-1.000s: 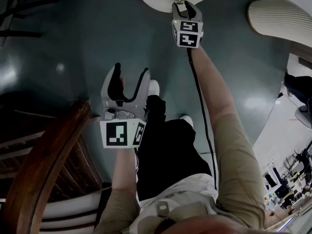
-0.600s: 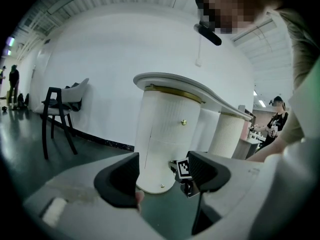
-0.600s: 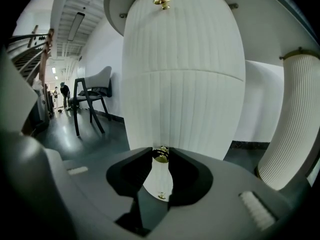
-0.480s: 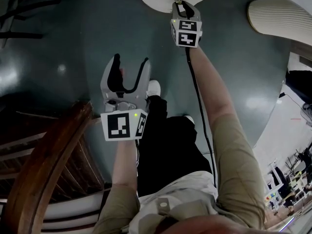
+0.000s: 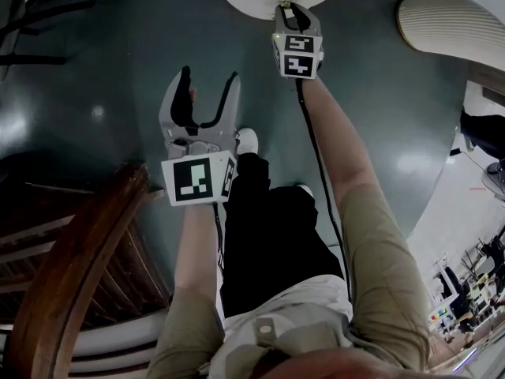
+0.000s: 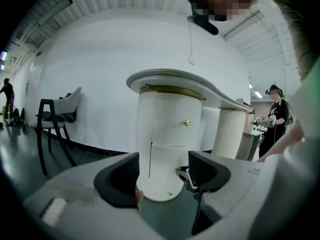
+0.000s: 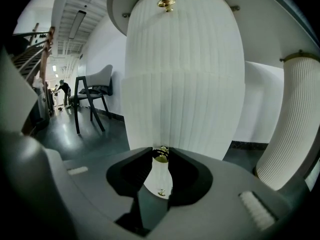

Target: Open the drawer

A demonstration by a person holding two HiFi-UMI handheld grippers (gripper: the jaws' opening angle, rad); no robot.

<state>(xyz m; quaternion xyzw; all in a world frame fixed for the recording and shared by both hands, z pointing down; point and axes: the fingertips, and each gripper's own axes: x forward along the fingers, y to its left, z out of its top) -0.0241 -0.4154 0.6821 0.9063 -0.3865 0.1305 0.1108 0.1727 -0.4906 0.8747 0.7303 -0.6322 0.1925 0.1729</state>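
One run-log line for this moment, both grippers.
right hand-held gripper: jaws just closed, pinching knob | left hand-held gripper: open, empty | drawer: shut

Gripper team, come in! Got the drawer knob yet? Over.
Right gripper jaws just closed, pinching the brass knob. Left gripper open, empty, hanging back. Drawer looks shut, not pulled yet. Nothing in the way.

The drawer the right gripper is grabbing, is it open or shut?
Shut. Its ribbed front lies flush with the cabinet, no gap. The right gripper, whose jaws have just been closing, pinches its knob.
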